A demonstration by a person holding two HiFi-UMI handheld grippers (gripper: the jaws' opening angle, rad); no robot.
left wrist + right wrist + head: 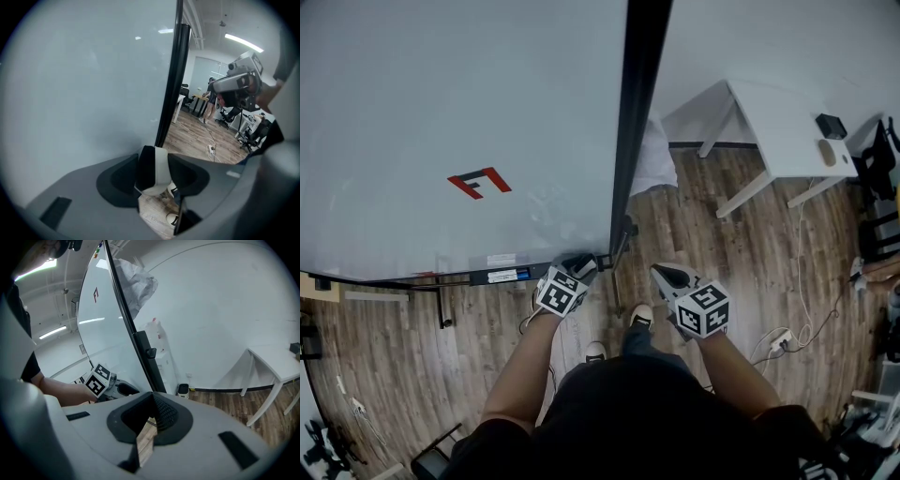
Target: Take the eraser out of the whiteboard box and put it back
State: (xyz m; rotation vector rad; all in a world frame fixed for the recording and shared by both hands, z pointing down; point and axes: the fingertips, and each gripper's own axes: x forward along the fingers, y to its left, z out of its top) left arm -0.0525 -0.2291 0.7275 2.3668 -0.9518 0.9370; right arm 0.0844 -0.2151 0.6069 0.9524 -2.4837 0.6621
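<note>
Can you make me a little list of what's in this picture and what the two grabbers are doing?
Place: room with a whiteboard and wood floor
Left gripper: at the whiteboard's bottom right corner, eraser between its jaws
Eraser: black and white, fills the gap between the jaws
Right gripper: beside the left one, jaws together, nothing in them
Also there: white table by the wall
</note>
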